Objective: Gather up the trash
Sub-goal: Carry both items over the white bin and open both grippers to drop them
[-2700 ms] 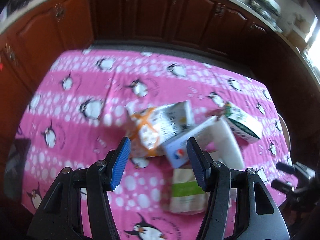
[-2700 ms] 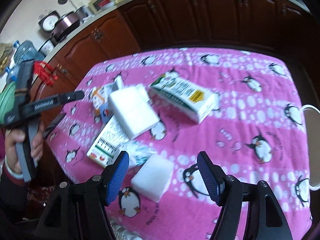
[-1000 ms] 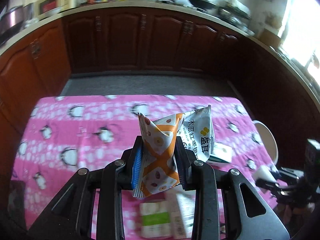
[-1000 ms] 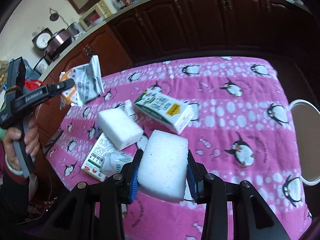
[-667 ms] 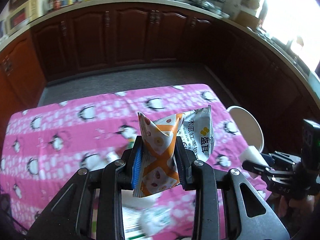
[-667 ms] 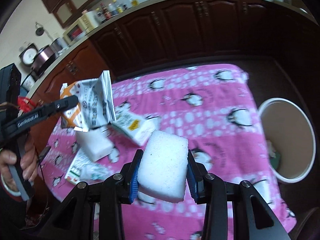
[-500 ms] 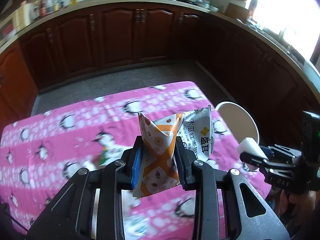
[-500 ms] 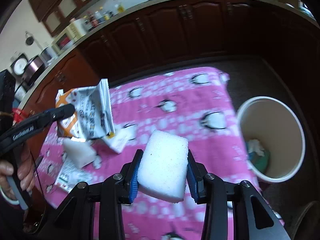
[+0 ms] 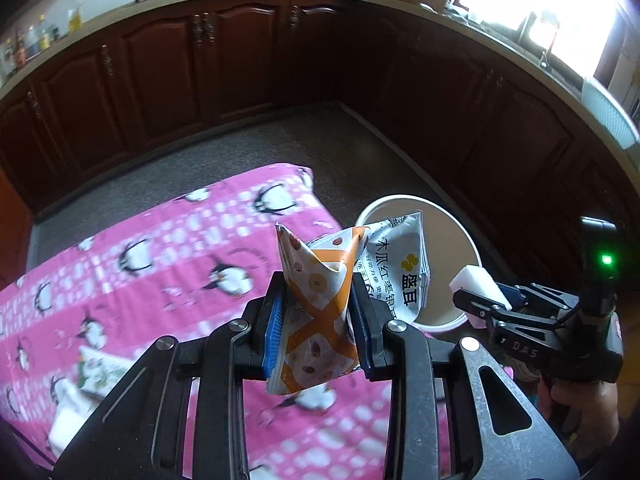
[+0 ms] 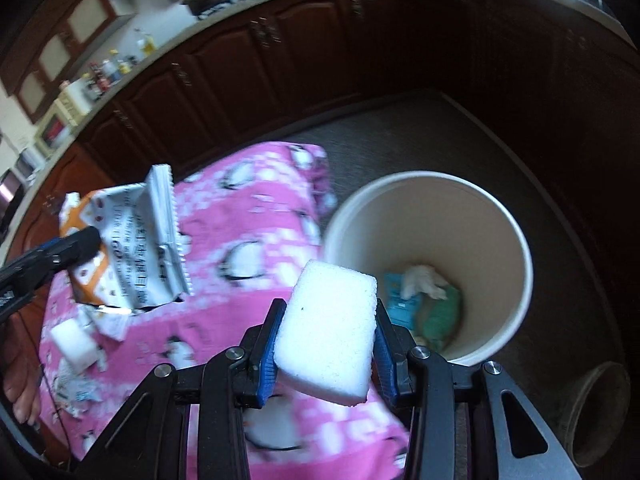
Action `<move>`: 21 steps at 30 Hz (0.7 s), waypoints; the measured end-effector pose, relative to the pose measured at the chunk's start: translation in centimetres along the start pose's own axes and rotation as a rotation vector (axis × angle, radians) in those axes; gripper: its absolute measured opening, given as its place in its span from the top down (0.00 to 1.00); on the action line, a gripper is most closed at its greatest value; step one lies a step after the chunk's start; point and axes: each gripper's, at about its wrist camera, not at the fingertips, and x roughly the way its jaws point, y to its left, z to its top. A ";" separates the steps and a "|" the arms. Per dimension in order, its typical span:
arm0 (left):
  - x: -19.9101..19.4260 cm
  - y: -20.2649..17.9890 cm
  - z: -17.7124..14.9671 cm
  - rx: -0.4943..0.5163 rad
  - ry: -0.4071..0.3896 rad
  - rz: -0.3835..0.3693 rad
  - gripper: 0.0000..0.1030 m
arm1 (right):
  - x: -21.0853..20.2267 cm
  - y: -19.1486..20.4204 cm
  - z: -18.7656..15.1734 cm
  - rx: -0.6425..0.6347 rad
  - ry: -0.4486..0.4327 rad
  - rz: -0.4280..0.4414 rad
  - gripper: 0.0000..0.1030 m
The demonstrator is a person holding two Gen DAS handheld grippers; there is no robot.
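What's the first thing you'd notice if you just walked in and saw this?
Probably the bright pink penguin-patterned tablecloth, filling the left of both views. Then the two pieces of trash held up in the air: a crumpled orange-and-white snack wrapper in the left gripper and a white foam block in the right gripper, beside the round cream-coloured bin on the floor.

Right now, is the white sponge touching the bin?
Apart. The right wrist view shows the white sponge clamped in the right gripper, held in the air beside the bin, clear of its rim.

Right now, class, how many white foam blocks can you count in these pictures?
2: one foam block clamped in the right gripper near the bin; another lying on the pink tablecloth. Others may be hidden.
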 end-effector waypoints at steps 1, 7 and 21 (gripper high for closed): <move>0.7 -0.6 0.3 0.006 0.005 0.003 0.73 | 0.4 -0.8 0.1 0.016 0.007 -0.006 0.62; 5.5 -3.3 2.0 -0.026 0.053 -0.008 0.73 | 2.4 -4.9 0.5 0.079 0.044 -0.052 0.61; 10.8 -5.1 1.4 -0.090 0.128 -0.081 0.48 | 3.7 -8.3 0.0 0.161 0.056 -0.105 0.39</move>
